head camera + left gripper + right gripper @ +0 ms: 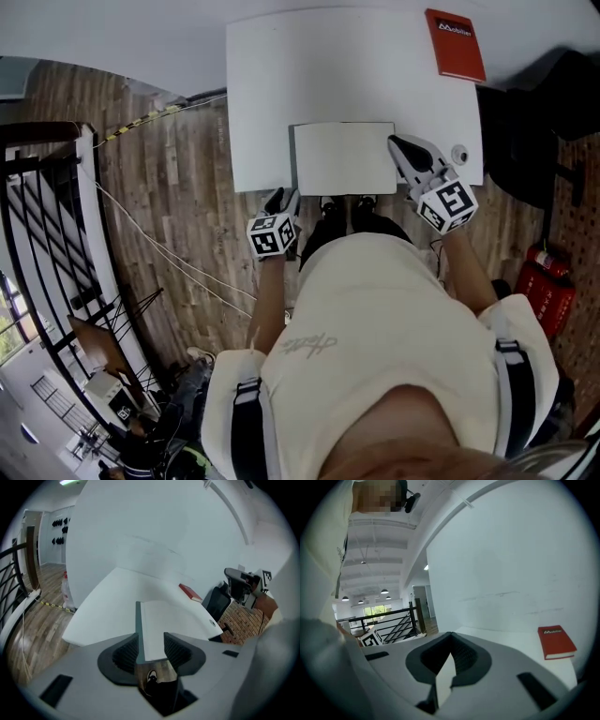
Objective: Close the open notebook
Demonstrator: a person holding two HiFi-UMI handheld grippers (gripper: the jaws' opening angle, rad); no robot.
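Note:
The notebook (343,157) lies at the near edge of the white table (319,66), showing a blank white page. In the left gripper view it (168,620) has a dark strip along its left edge. My left gripper (284,198) hovers just off the notebook's near-left corner. It is open, and that corner shows in the gap of the left gripper (151,641). My right gripper (398,143) is at the notebook's right edge. In its own view the right gripper (450,639) is shut, with a thin white sheet (444,677) of the notebook pinched between the pads.
A red book (456,44) lies at the table's far right corner, also seen as the red book (555,641). A small round white object (459,155) sits near the right gripper. A black chair (534,131) and a red extinguisher (539,281) stand at the right, a black railing (47,216) at the left.

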